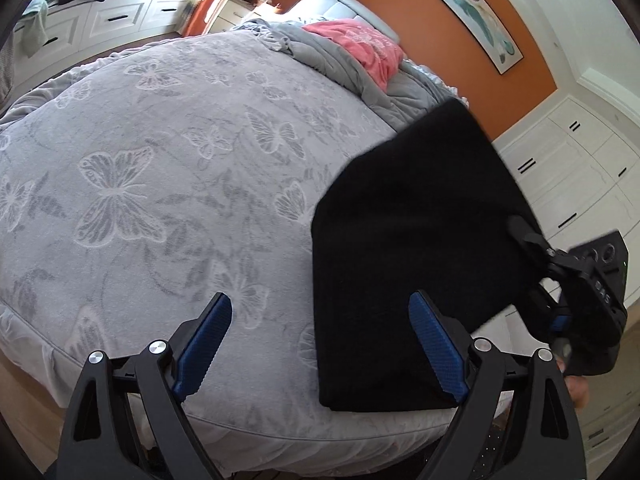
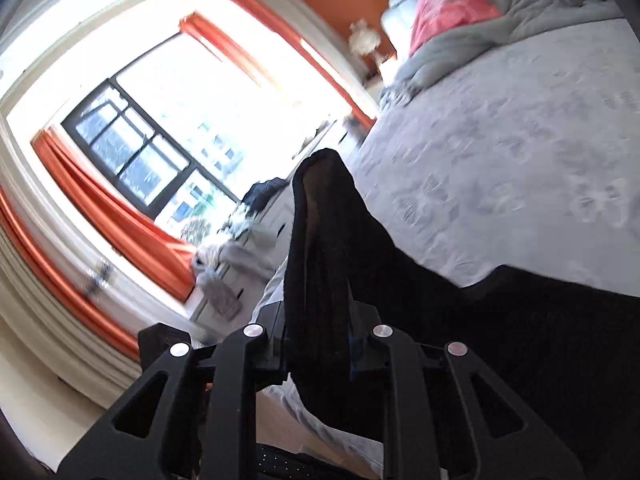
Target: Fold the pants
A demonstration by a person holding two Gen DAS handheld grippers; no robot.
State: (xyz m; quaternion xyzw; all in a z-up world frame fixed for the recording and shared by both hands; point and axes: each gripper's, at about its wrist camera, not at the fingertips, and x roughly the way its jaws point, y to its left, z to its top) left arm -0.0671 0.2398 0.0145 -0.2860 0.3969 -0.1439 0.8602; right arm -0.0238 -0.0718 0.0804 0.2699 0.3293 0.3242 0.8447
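Note:
The black pants lie folded near the bed's right front edge, with their right side lifted off the bed. My left gripper is open and empty, just above the bed, its right finger beside the pants' near left corner. My right gripper is shut on the pants' right edge and holds it up. In the right wrist view the black fabric stands up between the shut fingers of the right gripper and trails to the right over the bed.
The bed has a grey butterfly-pattern cover. A grey blanket and a pink garment lie at its head. White drawers with clothes on top stand beyond. White cabinets are to the right.

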